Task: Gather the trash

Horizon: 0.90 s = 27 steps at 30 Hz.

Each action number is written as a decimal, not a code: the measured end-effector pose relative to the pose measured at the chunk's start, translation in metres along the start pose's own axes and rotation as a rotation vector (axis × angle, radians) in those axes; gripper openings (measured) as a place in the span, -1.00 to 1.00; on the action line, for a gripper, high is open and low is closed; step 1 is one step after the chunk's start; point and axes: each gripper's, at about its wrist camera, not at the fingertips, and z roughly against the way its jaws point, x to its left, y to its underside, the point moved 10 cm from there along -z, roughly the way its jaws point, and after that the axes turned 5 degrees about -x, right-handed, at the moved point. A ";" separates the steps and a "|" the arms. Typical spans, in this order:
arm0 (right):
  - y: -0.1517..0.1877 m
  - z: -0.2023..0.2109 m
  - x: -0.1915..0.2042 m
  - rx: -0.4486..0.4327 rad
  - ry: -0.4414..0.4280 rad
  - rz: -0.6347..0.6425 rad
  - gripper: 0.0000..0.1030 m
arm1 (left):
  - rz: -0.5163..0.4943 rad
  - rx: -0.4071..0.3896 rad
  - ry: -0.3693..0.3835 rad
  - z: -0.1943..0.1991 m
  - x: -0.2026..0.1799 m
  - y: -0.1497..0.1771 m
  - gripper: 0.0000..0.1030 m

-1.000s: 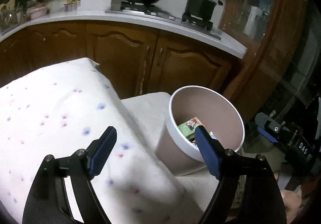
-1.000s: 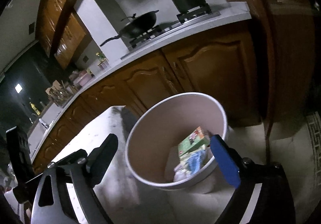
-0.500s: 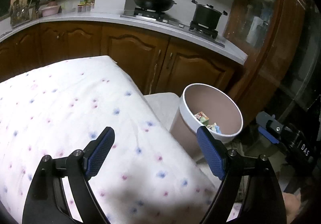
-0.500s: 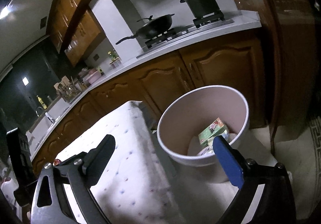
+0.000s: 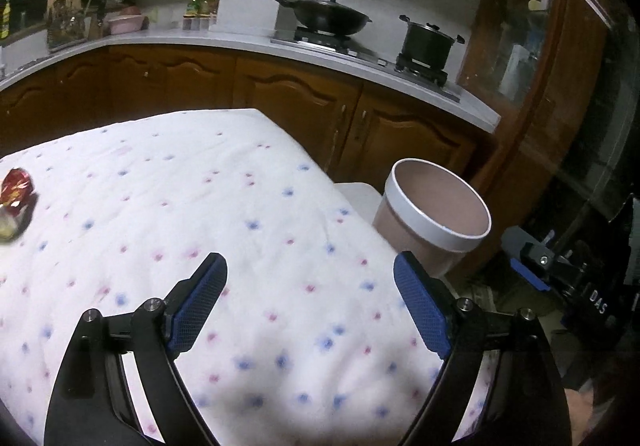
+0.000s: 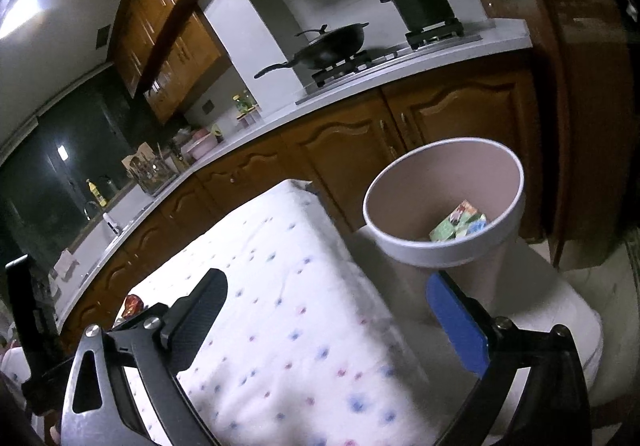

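A round bin with a white rim (image 5: 436,214) (image 6: 442,206) stands on a low white stool beside the table's right end; a green packet (image 6: 458,226) lies inside it. A red wrapper (image 5: 16,190) lies at the far left of the table, and shows past the left finger in the right wrist view (image 6: 132,304). My left gripper (image 5: 310,306) is open and empty above the dotted tablecloth (image 5: 200,206). My right gripper (image 6: 328,318) is open and empty, above the table's right edge, short of the bin.
Wooden kitchen cabinets and a white counter (image 5: 360,58) run behind the table, with a wok (image 5: 328,18) and a black pot (image 5: 428,42) on the stove. A dark wooden cabinet (image 5: 540,86) stands to the right of the bin. The other gripper's body (image 5: 560,278) shows at right.
Both grippers have drawn back and to the left from the bin, over the table. The bin looks smaller and the red wrapper has come into view.
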 end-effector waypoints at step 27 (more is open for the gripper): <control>0.029 0.114 0.093 -0.328 0.060 0.308 1.00 | -0.086 -0.386 -0.217 0.153 0.048 0.029 1.00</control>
